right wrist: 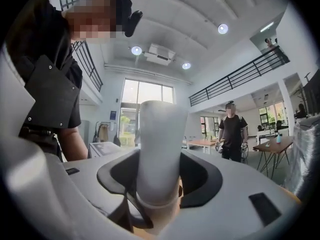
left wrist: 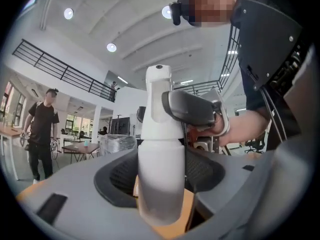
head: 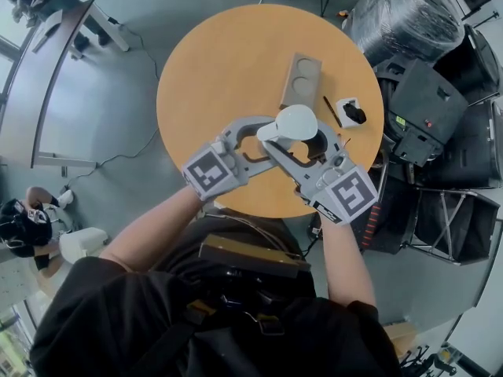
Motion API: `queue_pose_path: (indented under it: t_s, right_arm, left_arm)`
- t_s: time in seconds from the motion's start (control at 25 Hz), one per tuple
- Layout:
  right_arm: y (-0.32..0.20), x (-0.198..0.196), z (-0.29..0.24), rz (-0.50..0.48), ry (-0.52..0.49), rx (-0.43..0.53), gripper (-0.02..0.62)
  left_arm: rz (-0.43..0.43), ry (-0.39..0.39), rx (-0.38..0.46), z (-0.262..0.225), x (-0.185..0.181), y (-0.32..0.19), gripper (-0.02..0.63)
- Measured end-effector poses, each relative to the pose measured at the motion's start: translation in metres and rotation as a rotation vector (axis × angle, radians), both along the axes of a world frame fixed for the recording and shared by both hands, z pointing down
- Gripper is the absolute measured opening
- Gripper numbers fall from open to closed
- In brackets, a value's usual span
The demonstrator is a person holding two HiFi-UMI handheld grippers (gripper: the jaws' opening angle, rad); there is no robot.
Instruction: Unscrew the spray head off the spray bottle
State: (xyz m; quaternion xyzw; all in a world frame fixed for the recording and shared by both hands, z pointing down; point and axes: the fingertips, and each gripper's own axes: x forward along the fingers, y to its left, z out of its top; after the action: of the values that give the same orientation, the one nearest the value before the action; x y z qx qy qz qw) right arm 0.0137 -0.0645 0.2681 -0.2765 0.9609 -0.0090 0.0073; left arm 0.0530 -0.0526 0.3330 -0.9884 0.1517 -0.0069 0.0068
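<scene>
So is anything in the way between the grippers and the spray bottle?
Nothing visible. The left gripper has its jaws on the bottle, and the right gripper has its jaws on the spray head.

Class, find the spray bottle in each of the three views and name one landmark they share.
Head view: bottle at centre, seen from above.
Left gripper view: bottle centre, upright between the jaws.
Right gripper view: centre, its spray head between the jaws.
Shared landmark: the wearer's black shirt.
</scene>
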Motion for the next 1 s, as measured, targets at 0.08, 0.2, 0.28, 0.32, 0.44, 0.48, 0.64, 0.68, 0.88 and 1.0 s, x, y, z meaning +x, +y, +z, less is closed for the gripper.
queue_pose_path:
  t_s: [0.08, 0.2, 0.28, 0.32, 0.44, 0.48, 0.64, 0.68, 0.88, 1.0]
  right_arm:
    - [0.0, 0.0, -0.008, 0.002, -0.008, 0.004, 0.245]
    - [0.001, -0.002, -0.016, 0.007, 0.01, 0.015, 0.245]
    - [0.003, -0.004, -0.023, 0.002, 0.018, 0.022, 0.245]
    - [0.004, -0.004, -0.027, 0.0, 0.018, 0.025, 0.245]
    - [0.007, -0.004, -0.041, -0.004, 0.016, 0.04, 0.245]
    - [0.007, -0.003, -0.047, -0.005, 0.012, 0.048, 0.245]
    - [0.011, 0.003, -0.074, -0.012, -0.025, 0.082, 0.245]
    - [0.012, 0.004, -0.08, -0.013, -0.034, 0.091, 0.245]
    - [0.015, 0.007, -0.105, -0.01, -0.051, 0.12, 0.245]
    - [0.016, 0.015, -0.117, 0.009, -0.055, 0.142, 0.245]
  left_arm:
    - [-0.005, -0.001, 0.005, 0.0, -0.001, -0.001, 0.308]
    - [-0.003, 0.012, -0.003, 0.001, -0.002, 0.002, 0.308]
    - [0.002, 0.016, 0.0, 0.002, -0.003, 0.005, 0.308]
    - [0.003, 0.017, 0.001, 0.002, -0.004, 0.006, 0.308]
    - [0.003, 0.02, 0.008, 0.002, -0.005, 0.008, 0.308]
    - [0.004, 0.021, 0.01, 0.002, -0.006, 0.008, 0.308]
    - [0.001, 0.026, 0.005, 0.005, -0.007, 0.01, 0.308]
    - [-0.001, 0.025, 0.005, 0.006, -0.008, 0.01, 0.308]
    - [-0.01, 0.011, 0.019, 0.014, -0.012, 0.01, 0.308]
    - [-0.005, 0.008, 0.018, 0.02, -0.012, 0.011, 0.308]
